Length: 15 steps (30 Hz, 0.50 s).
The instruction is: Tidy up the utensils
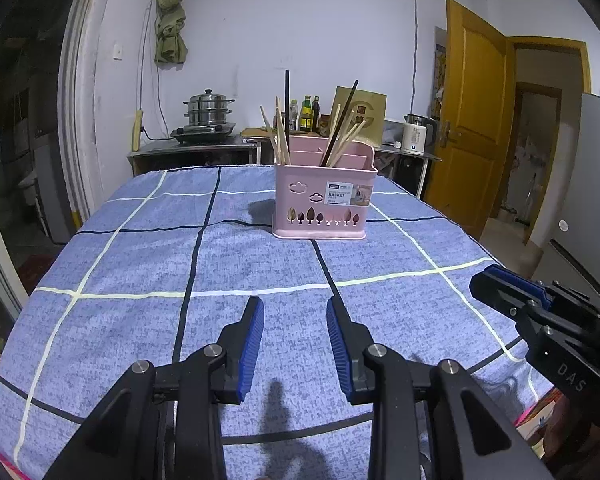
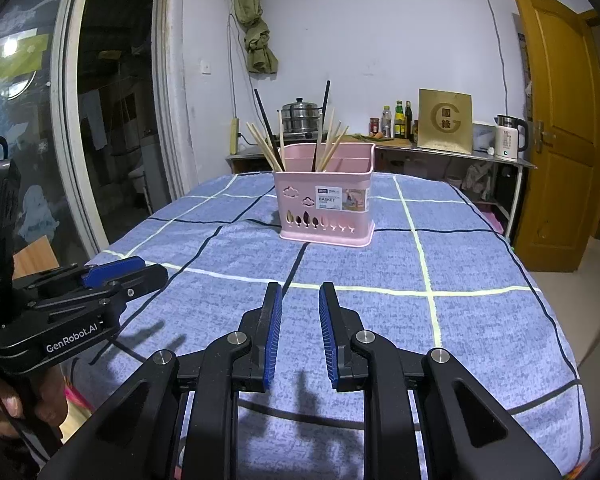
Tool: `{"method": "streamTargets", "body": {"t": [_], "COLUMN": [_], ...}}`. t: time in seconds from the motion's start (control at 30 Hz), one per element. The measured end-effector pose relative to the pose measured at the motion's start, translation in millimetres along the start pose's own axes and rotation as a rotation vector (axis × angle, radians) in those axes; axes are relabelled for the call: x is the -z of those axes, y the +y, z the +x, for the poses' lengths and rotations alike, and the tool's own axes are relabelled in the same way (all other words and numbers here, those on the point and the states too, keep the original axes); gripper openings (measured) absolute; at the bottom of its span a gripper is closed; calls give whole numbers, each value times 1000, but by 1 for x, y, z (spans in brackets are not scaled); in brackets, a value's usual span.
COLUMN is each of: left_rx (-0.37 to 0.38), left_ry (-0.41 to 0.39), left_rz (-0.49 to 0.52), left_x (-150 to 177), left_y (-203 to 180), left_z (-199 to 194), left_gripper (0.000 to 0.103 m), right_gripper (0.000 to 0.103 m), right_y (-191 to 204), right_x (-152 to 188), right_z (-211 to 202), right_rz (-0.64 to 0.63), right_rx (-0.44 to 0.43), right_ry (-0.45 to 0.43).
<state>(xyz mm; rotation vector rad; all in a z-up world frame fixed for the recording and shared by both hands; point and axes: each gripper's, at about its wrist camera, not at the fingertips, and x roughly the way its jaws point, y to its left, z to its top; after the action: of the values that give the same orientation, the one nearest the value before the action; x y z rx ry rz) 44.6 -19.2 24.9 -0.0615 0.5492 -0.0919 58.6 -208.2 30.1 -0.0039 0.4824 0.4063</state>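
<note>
Both claws hang low over the near edge of the blue checked cloth on the worktop (image 1: pixel 140 240), the left claw (image 1: pixel 295 312) and right claw (image 2: pixel 299 298) each part open with nothing between the pads. Well ahead stands the pink plastic divided basket (image 1: pixel 324 196), wooden and dark chopsticks (image 1: pixel 282 136) leaning in separate compartments. Nothing lies between claws and basket; the steel steamer pot (image 1: pixel 209 110) and white kettle (image 1: pixel 417 134) sit on the counter behind.

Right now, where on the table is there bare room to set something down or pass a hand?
The blue checked tablecloth is bare between both open, empty grippers, left gripper and right gripper, and the pink basket, and also on either side of the basket. Only the basket's chopsticks crowd it.
</note>
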Motion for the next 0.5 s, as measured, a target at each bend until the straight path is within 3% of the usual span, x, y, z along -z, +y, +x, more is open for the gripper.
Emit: {"method": "streamTargets", "body": {"t": [0.5], "left_rx": [-10], "left_ry": [2], "left_rz": [-4], "left_x": [2], "left_y": [1], "left_z": [0], "left_gripper": [32], "right_gripper": [20], "right_y": [2], "right_x": [2], "right_z": [2], "right_rz": [-3], "right_rx": [-7], "right_ry": [8]}}
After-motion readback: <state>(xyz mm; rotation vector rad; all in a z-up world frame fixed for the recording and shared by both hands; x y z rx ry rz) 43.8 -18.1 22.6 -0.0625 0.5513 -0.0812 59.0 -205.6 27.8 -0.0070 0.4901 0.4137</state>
